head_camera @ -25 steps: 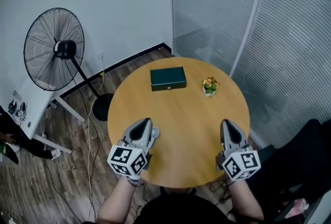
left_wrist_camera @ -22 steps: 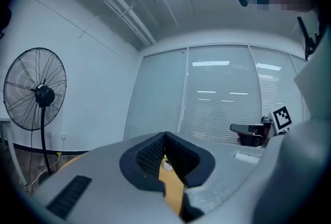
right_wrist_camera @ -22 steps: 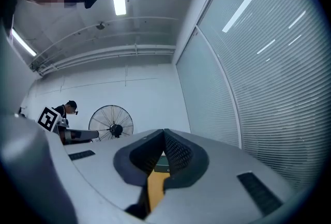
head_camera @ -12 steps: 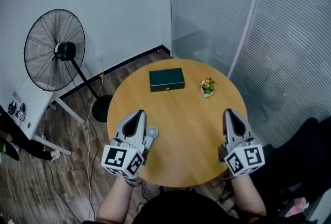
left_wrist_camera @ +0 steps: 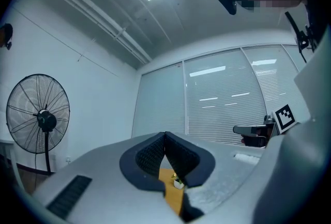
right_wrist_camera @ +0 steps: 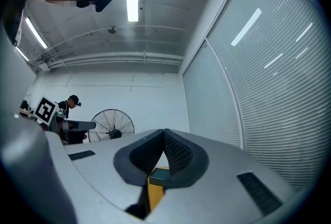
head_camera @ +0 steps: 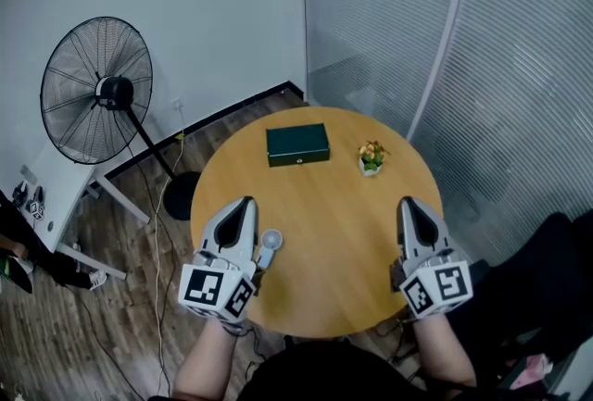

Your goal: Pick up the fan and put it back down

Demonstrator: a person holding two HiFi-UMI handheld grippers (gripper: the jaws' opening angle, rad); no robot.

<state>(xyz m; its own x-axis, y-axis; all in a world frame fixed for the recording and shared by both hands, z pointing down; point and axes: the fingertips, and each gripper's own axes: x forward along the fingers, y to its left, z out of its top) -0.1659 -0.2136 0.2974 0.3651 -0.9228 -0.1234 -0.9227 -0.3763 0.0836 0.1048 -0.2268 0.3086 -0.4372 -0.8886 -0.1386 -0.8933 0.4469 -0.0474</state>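
Over the near edge of the round wooden bench [head_camera: 343,232], the left tongs [head_camera: 245,203] and the right tongs [head_camera: 408,203] hover side by side, well apart, both pointing away from the person. Each pair is pressed fully together with nothing between the pads; the left gripper view [left_wrist_camera: 165,137] and the right gripper view [right_wrist_camera: 164,134] show the 2 dark tips meeting at a seam. The fan [head_camera: 95,89] stands on the wood floor to the left of the bench, close to the white wall, upright on its pole, far from both tongs. A small white round object [head_camera: 271,239] lies just beside the left tongs. At the far side of the bench sit a dark green box [head_camera: 297,144] and a small potted plant [head_camera: 371,156].
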